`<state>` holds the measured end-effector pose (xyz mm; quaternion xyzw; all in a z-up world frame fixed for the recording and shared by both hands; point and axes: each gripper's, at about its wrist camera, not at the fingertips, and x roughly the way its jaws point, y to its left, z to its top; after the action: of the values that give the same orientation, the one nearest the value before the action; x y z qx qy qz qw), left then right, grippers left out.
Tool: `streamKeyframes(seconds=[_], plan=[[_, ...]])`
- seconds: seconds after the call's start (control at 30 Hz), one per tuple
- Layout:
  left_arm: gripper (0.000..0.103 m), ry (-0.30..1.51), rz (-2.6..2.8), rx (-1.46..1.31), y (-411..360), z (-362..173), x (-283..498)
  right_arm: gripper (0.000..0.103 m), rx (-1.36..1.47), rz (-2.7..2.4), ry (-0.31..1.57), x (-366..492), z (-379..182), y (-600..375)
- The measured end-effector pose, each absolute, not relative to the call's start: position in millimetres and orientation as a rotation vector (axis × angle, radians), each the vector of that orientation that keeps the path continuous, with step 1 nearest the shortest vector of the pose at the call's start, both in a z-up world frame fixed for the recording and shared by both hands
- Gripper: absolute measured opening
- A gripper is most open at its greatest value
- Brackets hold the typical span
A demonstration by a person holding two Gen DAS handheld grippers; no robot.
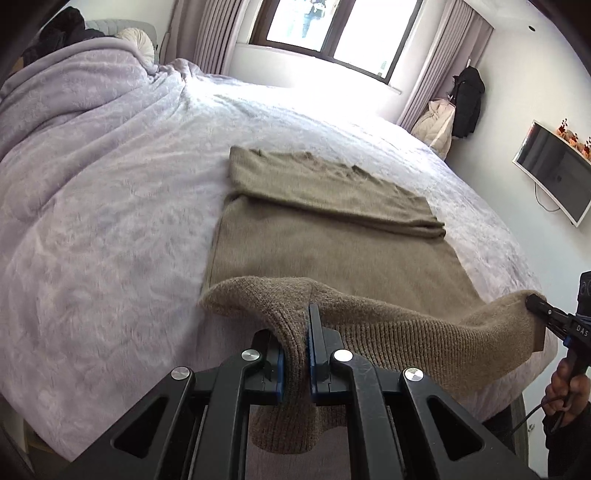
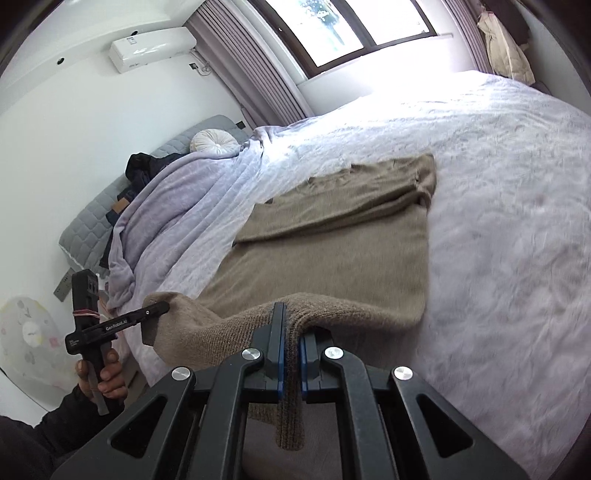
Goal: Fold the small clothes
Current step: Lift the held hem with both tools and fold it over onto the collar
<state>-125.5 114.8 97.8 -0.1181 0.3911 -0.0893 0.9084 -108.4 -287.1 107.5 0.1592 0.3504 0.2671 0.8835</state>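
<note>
A tan knit sweater (image 1: 325,236) lies flat on the bed, its sleeves folded across the upper body; it also shows in the right wrist view (image 2: 332,243). My left gripper (image 1: 301,332) is shut on the ribbed bottom hem at its left corner and holds it lifted off the bed. My right gripper (image 2: 291,328) is shut on the hem at the other corner, also lifted. The hem sags between the two. The right gripper shows at the right edge of the left wrist view (image 1: 535,306); the left gripper shows at the left of the right wrist view (image 2: 159,308).
The bed has a lilac quilt (image 1: 110,221), bunched high at the left with a round cushion (image 2: 216,142) and dark clothes (image 2: 144,166) by the headboard. A window (image 1: 332,29) is behind the bed, a wall television (image 1: 554,170) at the right.
</note>
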Motion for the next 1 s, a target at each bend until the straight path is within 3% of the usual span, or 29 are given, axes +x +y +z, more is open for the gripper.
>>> streamKeyframes(seconds=[0.7, 1.0], plan=[[0.01, 0.786, -0.164, -0.239, 99.9, 159.2, 61.9, 0.006, 0.394, 0.46, 0.685, 81.2, 164.3, -291.4], [0.01, 1.014, -0.122, -0.308, 106.5, 80.4, 182.4, 0.006, 0.417, 0.362, 0.857, 202.6, 103.8, -277.3]])
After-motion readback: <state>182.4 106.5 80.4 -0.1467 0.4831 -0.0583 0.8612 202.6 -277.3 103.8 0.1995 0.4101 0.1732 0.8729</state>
